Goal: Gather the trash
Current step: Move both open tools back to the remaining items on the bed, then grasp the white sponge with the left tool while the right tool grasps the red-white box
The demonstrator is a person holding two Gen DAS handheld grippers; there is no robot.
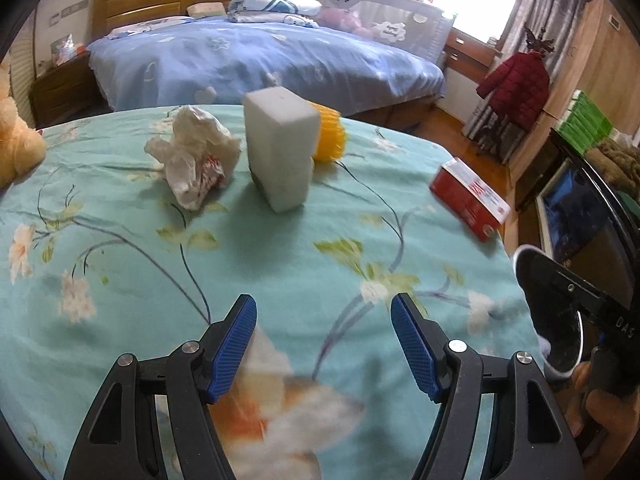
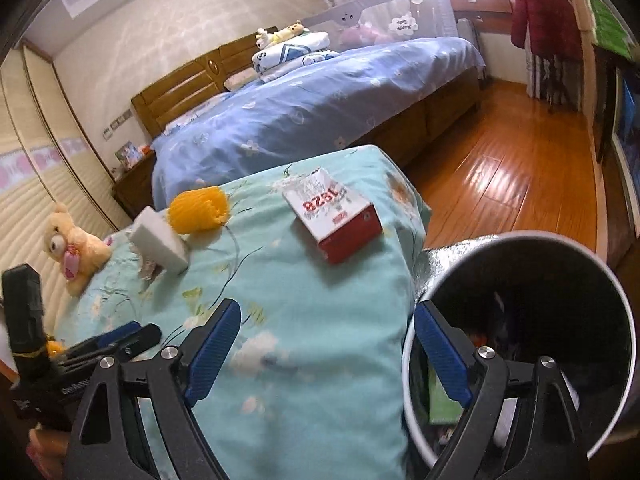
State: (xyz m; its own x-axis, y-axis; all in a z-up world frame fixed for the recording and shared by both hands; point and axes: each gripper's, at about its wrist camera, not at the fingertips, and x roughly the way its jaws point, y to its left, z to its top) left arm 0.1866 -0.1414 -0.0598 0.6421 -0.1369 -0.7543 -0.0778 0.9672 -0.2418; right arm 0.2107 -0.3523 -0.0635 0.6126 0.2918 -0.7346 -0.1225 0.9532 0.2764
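Observation:
On the teal floral bedcover (image 1: 280, 280) lie a crumpled white wrapper (image 1: 192, 156), an upright white foam block (image 1: 280, 152), a yellow net ball (image 1: 330, 136) behind it, and a red and white carton (image 1: 468, 196) near the right edge. My left gripper (image 1: 324, 344) is open and empty, well short of the block. In the right wrist view the carton (image 2: 332, 216), yellow ball (image 2: 198, 208) and block (image 2: 160, 240) lie ahead. My right gripper (image 2: 328, 348) is open and empty, over the bed's edge beside the dark trash bin (image 2: 520, 332), which holds some trash.
A plush bear (image 2: 72, 244) sits at the bed's left edge. A larger blue bed (image 1: 260, 60) stands behind. Wooden floor (image 2: 500, 168) lies to the right, with a cabinet and a red coat (image 1: 516, 88) on a stand.

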